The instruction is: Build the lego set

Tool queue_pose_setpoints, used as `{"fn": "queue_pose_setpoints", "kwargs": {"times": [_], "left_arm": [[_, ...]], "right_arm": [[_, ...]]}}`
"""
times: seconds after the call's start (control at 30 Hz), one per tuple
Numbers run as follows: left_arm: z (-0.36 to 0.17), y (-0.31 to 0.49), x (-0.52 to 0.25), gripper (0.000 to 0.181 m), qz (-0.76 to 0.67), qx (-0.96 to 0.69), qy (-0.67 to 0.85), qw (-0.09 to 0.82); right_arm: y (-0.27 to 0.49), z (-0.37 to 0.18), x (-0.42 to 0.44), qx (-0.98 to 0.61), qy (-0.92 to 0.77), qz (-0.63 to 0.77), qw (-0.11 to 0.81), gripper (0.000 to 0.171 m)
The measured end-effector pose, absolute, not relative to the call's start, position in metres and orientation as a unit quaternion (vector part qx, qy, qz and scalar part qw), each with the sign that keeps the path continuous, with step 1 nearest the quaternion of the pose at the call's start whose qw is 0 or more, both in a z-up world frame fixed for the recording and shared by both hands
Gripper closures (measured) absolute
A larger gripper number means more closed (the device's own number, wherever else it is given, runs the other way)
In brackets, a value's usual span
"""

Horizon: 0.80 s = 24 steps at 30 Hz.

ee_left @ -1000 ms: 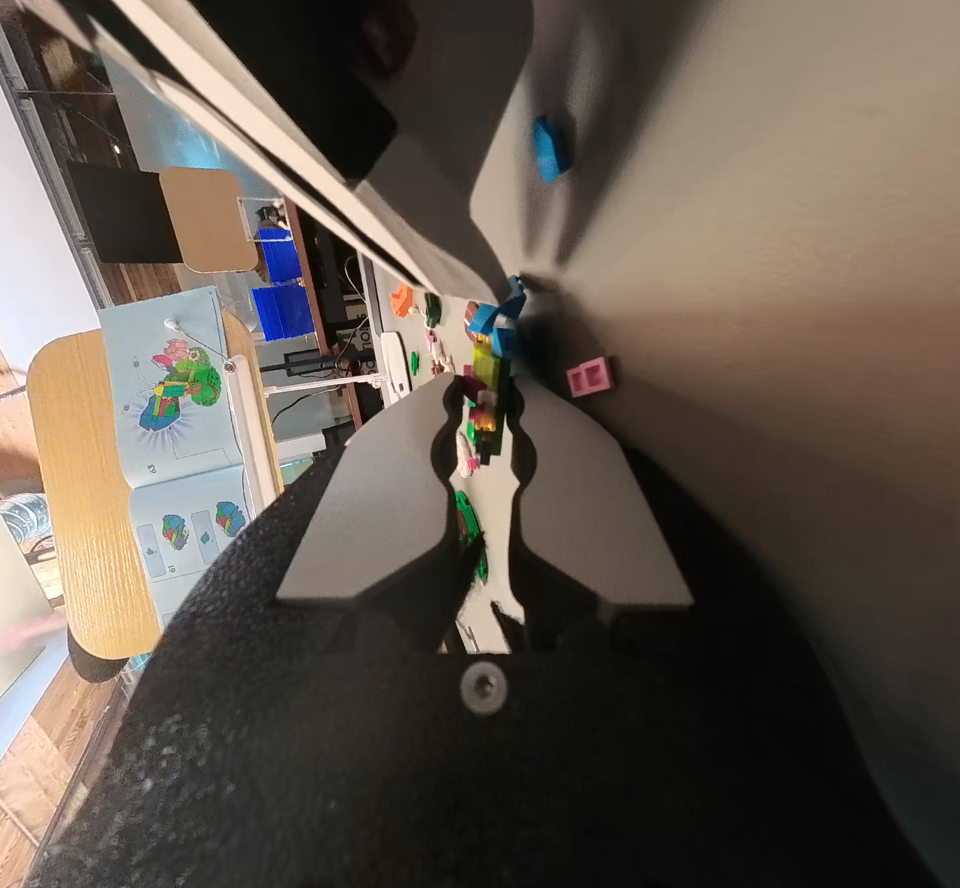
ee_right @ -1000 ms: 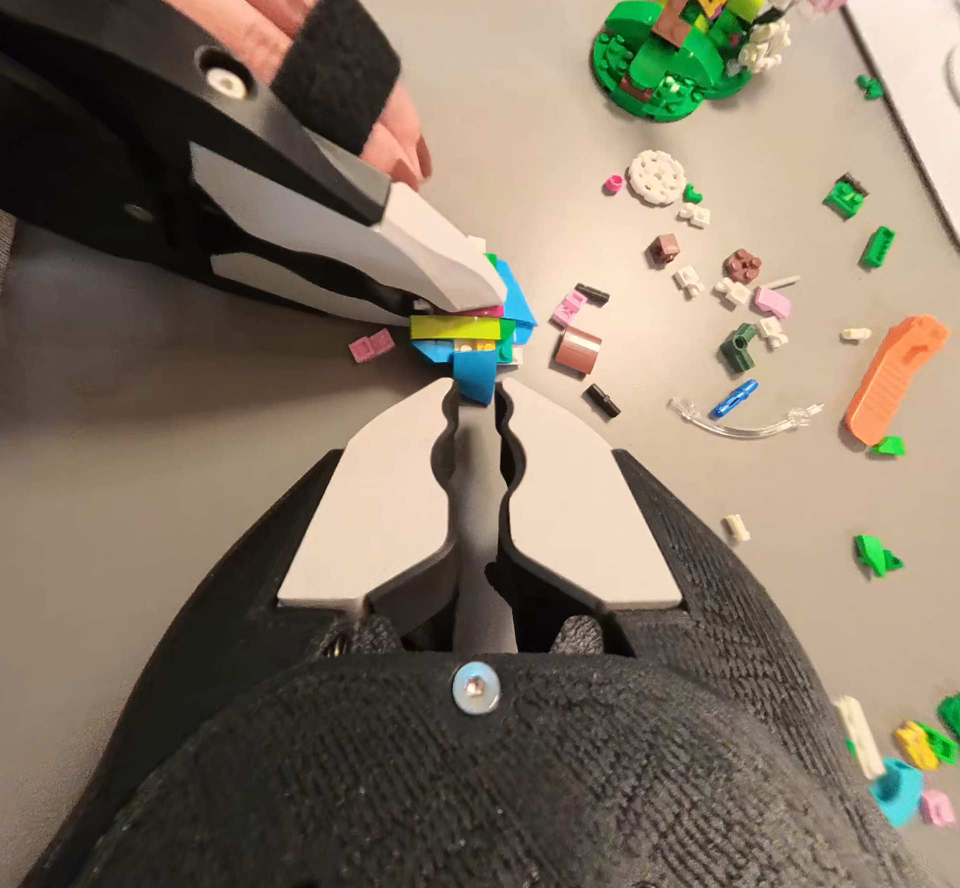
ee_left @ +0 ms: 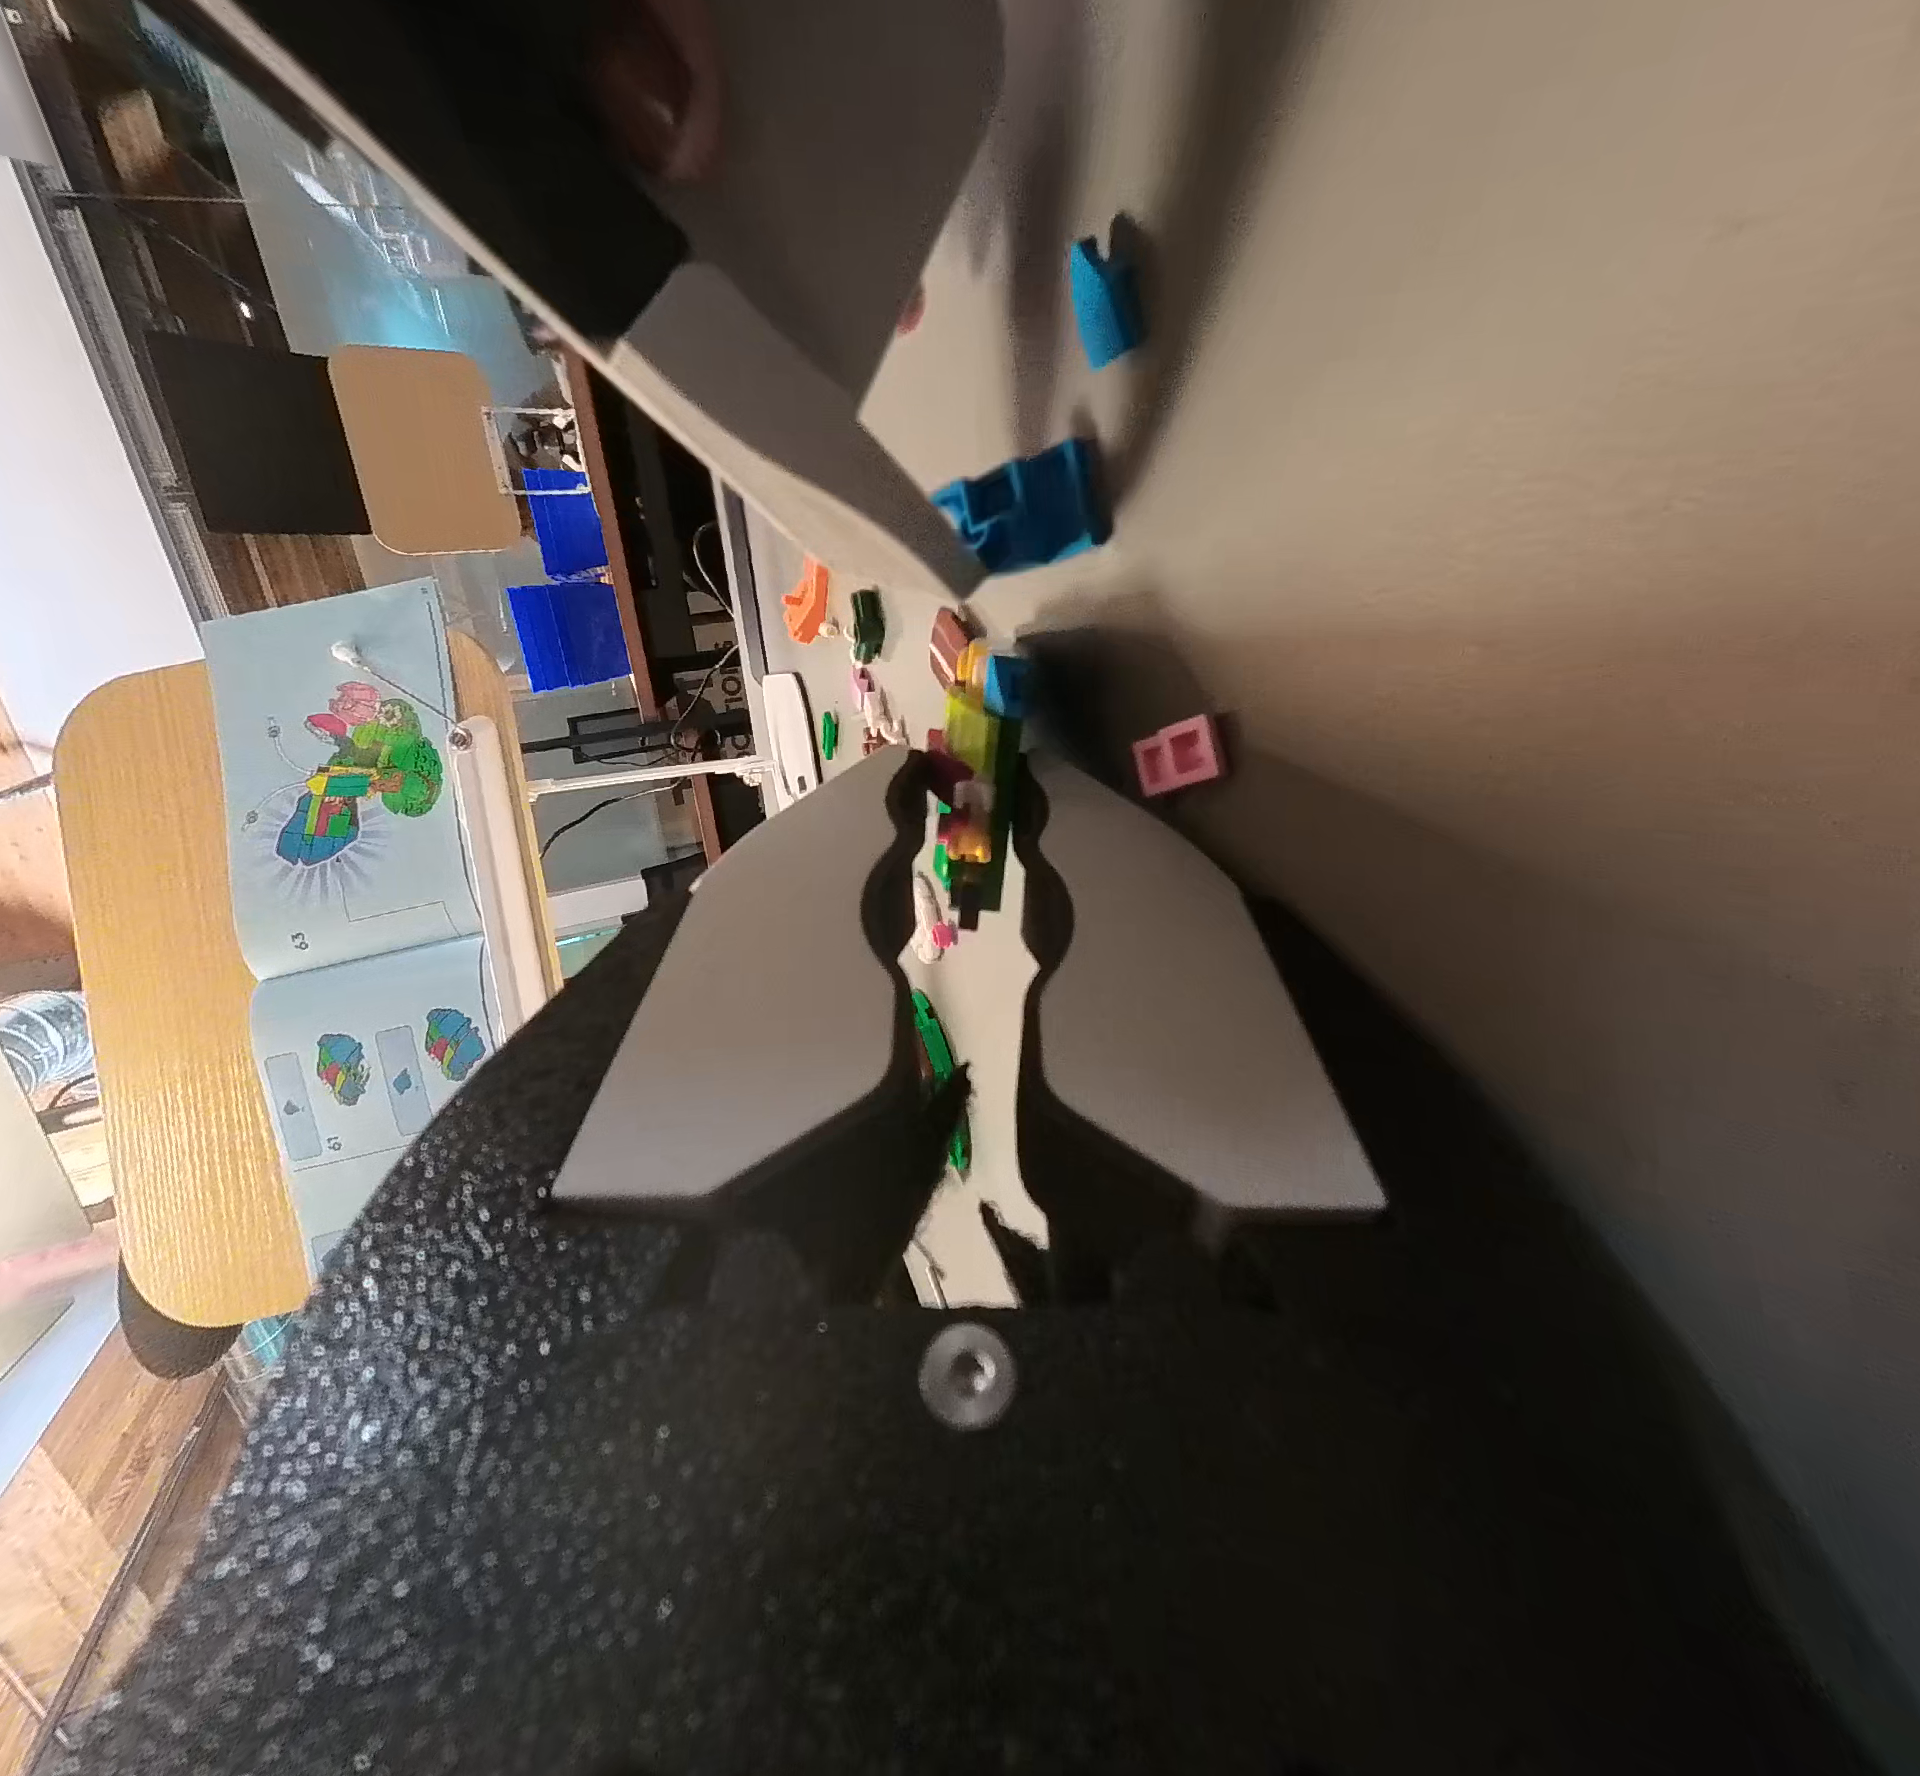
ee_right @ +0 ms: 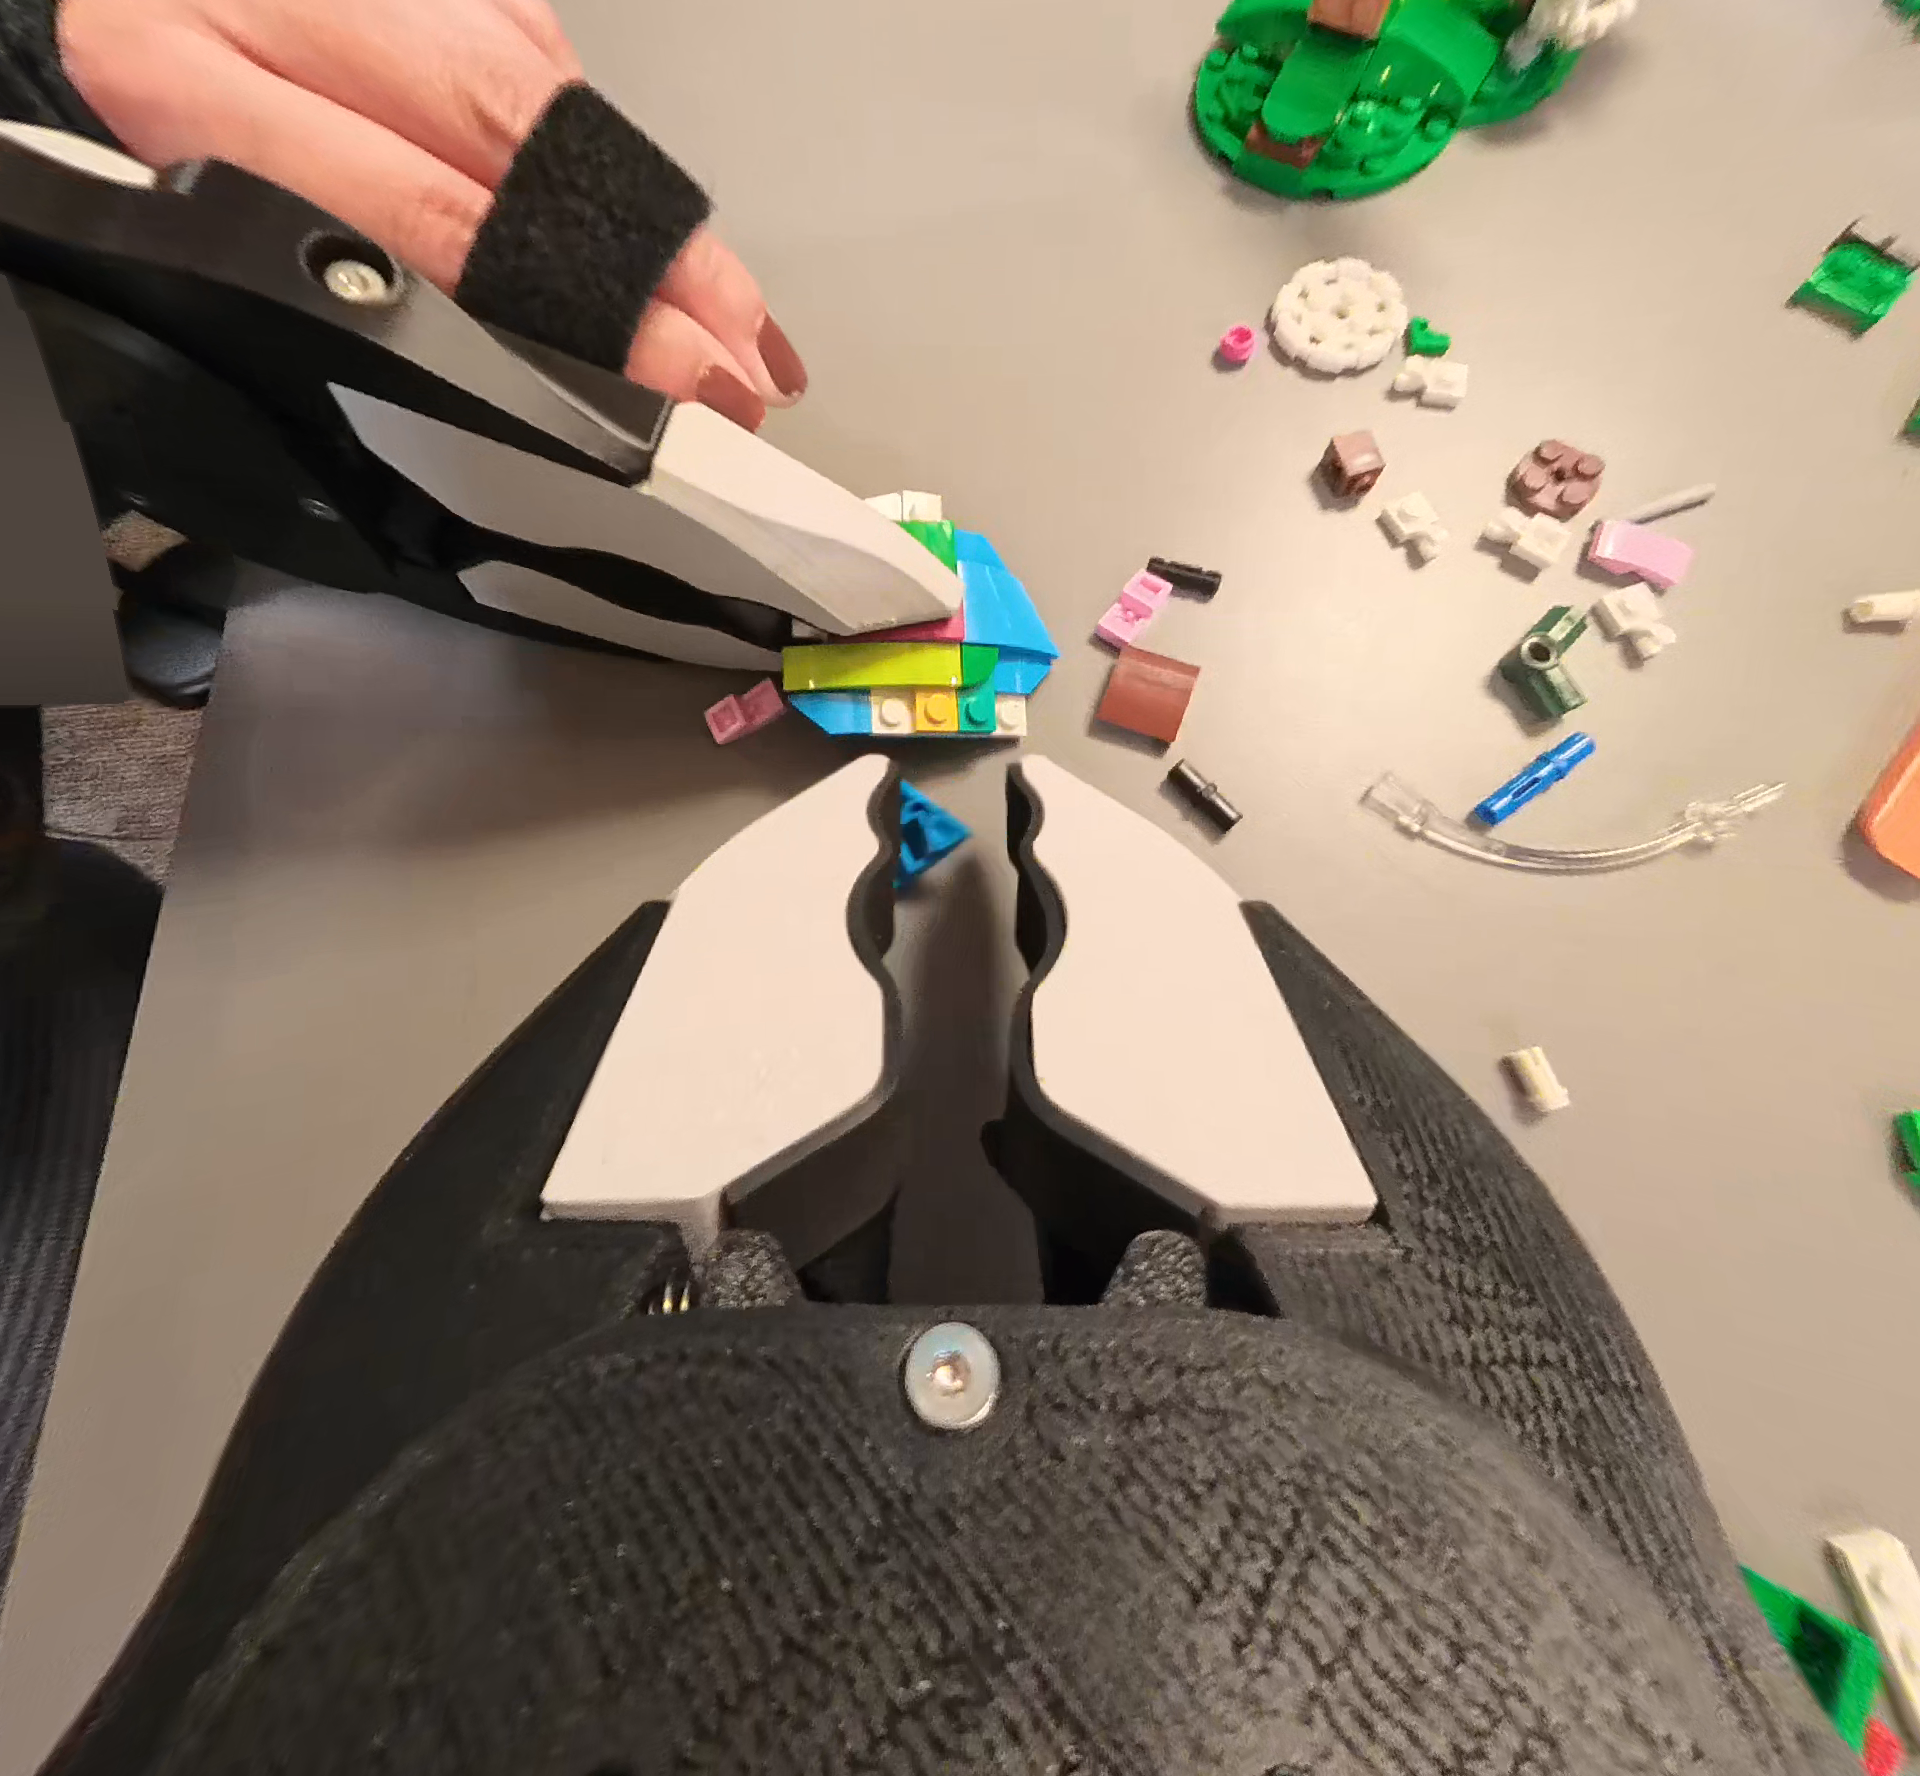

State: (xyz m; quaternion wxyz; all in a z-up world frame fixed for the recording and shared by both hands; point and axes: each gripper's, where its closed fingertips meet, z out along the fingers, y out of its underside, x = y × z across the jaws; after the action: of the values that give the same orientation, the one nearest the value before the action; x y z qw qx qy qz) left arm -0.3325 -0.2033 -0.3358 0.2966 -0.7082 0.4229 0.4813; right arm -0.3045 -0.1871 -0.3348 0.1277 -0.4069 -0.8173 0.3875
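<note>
Multicoloured brick assembly, one, on grey tabletop, clamped by left gripper. Right gripper just before it, jaws parted; small blue wedge brick against its left finger. Right view only: green round-based model. Left view only: open instruction booklet, two blue bricks.

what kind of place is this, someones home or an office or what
Probably an office or lab workspace rather than a home, though that is a guess. A plain grey table holds loose lego pieces, an open instruction booklet sits propped on a wooden chair, and blue bins stand on the wooden floor behind.
</note>
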Motion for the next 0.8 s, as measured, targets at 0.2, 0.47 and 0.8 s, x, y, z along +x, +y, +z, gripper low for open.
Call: {"fn": "queue_pose_setpoints", "kwargs": {"times": [0.2, 0.47, 0.8], "left_arm": [[-0.336, -0.203, -0.332, 0.166, 0.481, -0.709, 0.422, 0.297], [-0.336, -0.204, -0.332, 0.166, 0.48, -0.709, 0.42, 0.3], [-0.336, -0.204, -0.331, 0.166, 0.479, -0.708, 0.42, 0.304]], "right_arm": [[-0.182, -0.333, -0.291, -0.421, -0.816, 0.381, 0.109, 0.145], [-0.183, -0.34, -0.287, -0.39, -0.84, 0.356, 0.127, 0.152], [-0.181, -0.35, -0.286, -0.332, -0.878, 0.329, 0.104, 0.16]]}}
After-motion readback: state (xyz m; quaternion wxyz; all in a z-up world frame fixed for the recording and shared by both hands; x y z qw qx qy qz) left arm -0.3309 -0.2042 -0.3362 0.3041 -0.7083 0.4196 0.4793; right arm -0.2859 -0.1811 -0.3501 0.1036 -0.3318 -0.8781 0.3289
